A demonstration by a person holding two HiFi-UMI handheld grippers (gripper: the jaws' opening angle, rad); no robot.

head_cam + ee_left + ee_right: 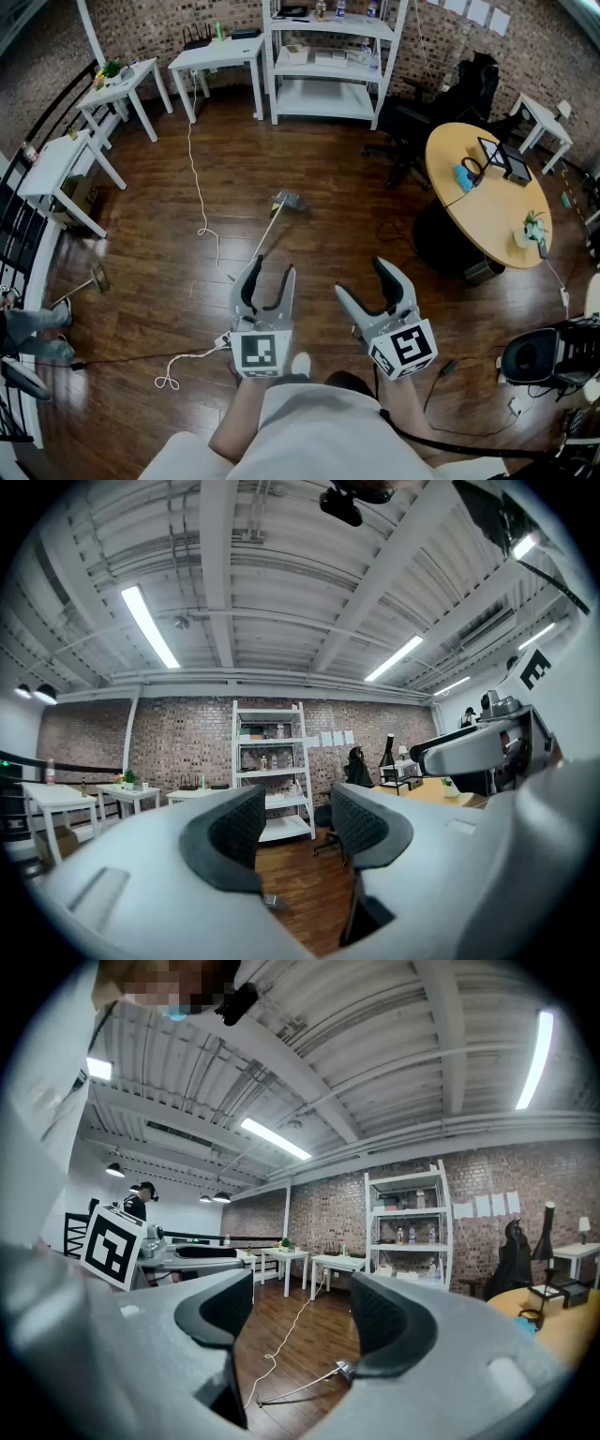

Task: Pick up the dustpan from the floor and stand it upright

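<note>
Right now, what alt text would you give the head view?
A long-handled dustpan lies flat on the wooden floor ahead of the left gripper and right gripper, both open and empty. White shelves and a round table stand beyond.

Two tools (271, 269) (360, 278), one dustpan (289, 200), one shelf unit (328, 58), one round table (469, 216), and seemingly four white tables (47, 173).

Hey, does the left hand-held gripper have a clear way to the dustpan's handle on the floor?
Probably yes. The left hand-held gripper is open and empty, and the dustpan handle lies on bare floor just ahead of it. The white cable lies aside; nothing seems to block reaching down.
</note>
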